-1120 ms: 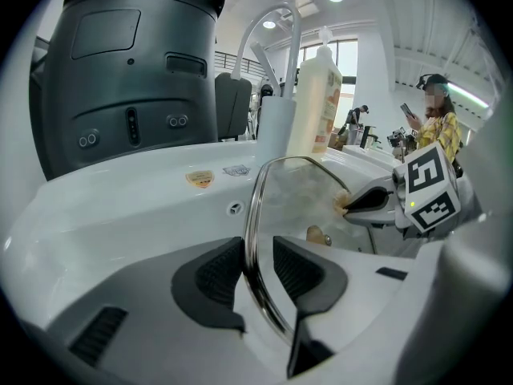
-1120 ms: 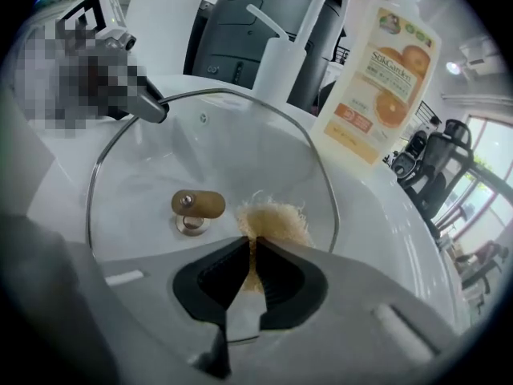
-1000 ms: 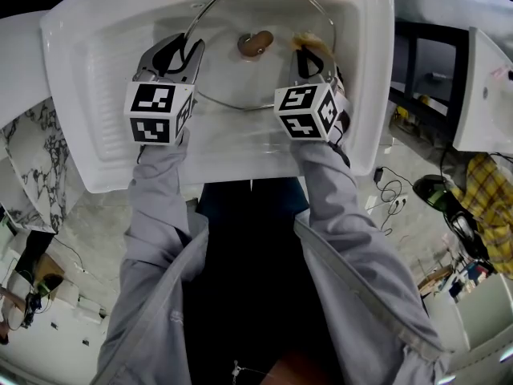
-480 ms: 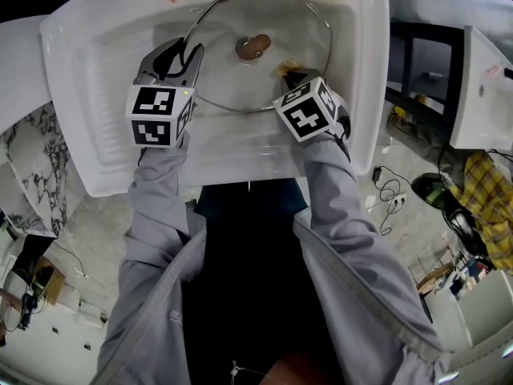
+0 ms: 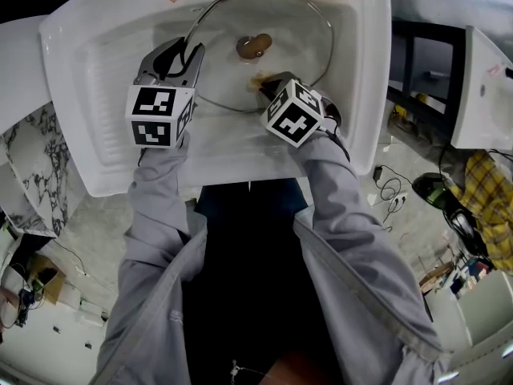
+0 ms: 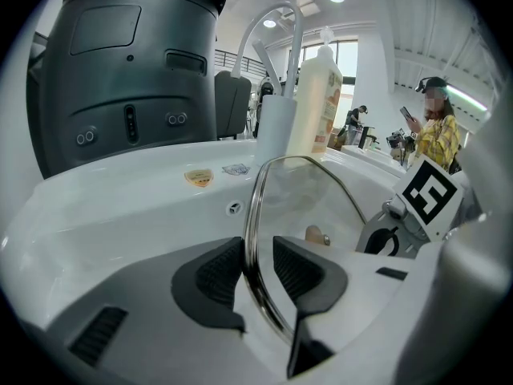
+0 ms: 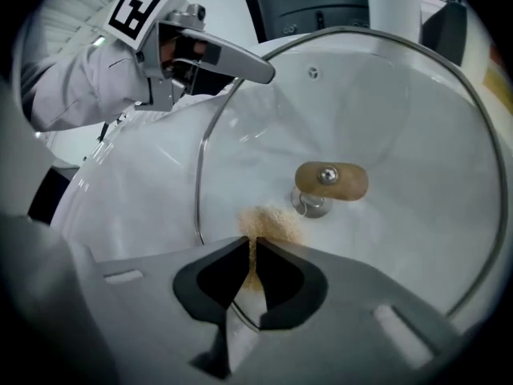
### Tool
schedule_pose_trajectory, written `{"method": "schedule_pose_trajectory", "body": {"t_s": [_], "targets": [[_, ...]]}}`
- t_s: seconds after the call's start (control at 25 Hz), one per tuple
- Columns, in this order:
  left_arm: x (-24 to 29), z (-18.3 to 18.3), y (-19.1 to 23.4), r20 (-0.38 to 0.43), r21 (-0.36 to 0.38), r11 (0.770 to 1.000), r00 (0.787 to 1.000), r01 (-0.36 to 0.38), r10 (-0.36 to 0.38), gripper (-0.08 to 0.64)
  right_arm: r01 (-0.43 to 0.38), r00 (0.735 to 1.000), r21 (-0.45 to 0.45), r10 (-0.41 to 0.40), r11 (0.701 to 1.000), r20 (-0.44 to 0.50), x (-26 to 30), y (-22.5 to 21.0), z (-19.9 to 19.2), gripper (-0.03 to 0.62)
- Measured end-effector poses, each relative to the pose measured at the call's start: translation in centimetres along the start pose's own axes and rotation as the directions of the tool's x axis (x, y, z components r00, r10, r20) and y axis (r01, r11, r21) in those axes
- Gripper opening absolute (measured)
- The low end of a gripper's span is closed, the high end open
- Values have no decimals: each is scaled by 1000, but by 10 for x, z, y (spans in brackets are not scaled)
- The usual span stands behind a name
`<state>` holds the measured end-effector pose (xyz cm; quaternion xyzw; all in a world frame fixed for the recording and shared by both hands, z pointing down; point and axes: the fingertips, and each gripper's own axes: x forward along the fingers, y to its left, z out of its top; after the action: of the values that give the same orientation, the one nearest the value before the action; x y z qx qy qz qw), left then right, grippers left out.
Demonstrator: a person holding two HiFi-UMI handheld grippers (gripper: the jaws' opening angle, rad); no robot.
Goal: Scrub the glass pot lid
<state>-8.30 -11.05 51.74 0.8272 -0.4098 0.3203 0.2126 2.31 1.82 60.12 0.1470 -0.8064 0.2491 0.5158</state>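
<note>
The glass pot lid with a steel rim and a wooden knob stands tilted in the white sink. My left gripper is shut on the lid's left rim; in the left gripper view the rim runs between the two ribbed pads. My right gripper is shut on a thin tan scrub pad, which presses on the glass just below the knob. The left gripper also shows at the top of the right gripper view.
A curved faucet, a soap bottle and a large dark appliance stand behind the sink. A person in yellow stands far off. Marble counter lies left of the sink.
My right gripper has slid left across the lid with the scrub pad, from near the right rim to just below the knob, and rolled. The left gripper and lid stayed put.
</note>
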Motion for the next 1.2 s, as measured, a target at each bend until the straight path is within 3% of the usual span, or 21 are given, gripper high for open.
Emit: {"method": "schedule_pose_trajectory", "body": {"t_s": [0.4, 0.64, 0.88, 1.0, 1.2], "targets": [[2, -1, 2, -9, -6, 1000, 1000, -2, 2, 118, -186, 979, -215, 200, 959, 47, 16, 41, 40, 28], [5, -2, 1, -24, 10, 1000, 1000, 14, -14, 121, -74, 970, -281, 134, 957, 203, -5, 41, 78, 28], [15, 1, 8, -72, 19, 995, 992, 101, -100, 180, 60, 946, -253, 26, 966, 322, -48, 15, 100, 28], [18, 0, 7, -100, -3, 978, 973, 207, -206, 199, 98, 937, -237, -9, 967, 350, -65, 2, 106, 28], [26, 8, -15, -164, 20, 911, 900, 411, -403, 199, 149, 930, -222, -61, 964, 362, -88, -17, 113, 28]]}}
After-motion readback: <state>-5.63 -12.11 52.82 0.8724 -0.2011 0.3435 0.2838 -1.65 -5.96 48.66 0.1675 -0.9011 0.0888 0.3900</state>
